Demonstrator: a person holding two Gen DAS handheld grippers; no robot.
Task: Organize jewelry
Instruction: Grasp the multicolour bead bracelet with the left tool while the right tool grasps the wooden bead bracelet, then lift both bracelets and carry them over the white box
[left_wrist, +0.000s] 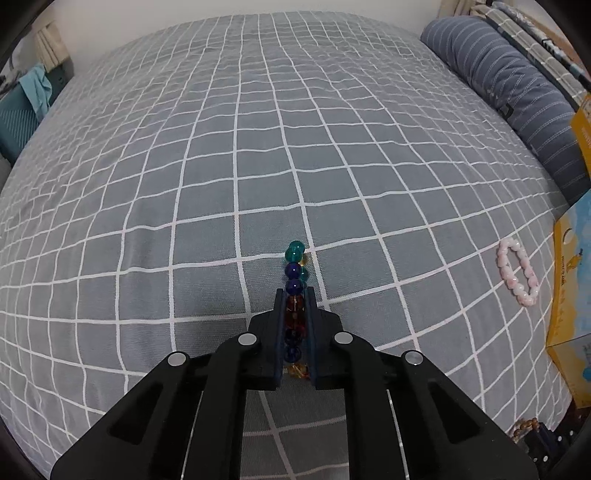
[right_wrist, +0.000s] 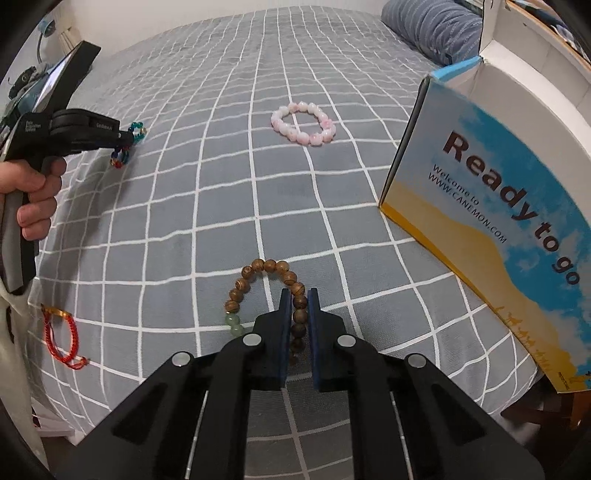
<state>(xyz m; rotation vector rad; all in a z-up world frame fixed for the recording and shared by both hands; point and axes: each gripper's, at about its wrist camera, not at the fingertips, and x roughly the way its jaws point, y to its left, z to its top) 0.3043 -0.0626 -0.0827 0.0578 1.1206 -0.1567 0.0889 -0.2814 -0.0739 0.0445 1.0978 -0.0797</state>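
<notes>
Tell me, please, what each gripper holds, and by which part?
Left gripper: multicolored glass-bead bracelet, pinched flat across its loop. Right gripper: wooden bead bracelet, by its right-side strand.

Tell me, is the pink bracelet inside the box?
No, the pink bracelet lies on the checked bedcover, apart from the box.

both tongs, left (left_wrist: 294, 295) and right (right_wrist: 299, 295), clamped nearly closed.

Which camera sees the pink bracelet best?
The right wrist view: the pink bracelet lies whole and open on the bedspread, near the middle. In the left wrist view it sits small and squashed at the right edge.
</notes>
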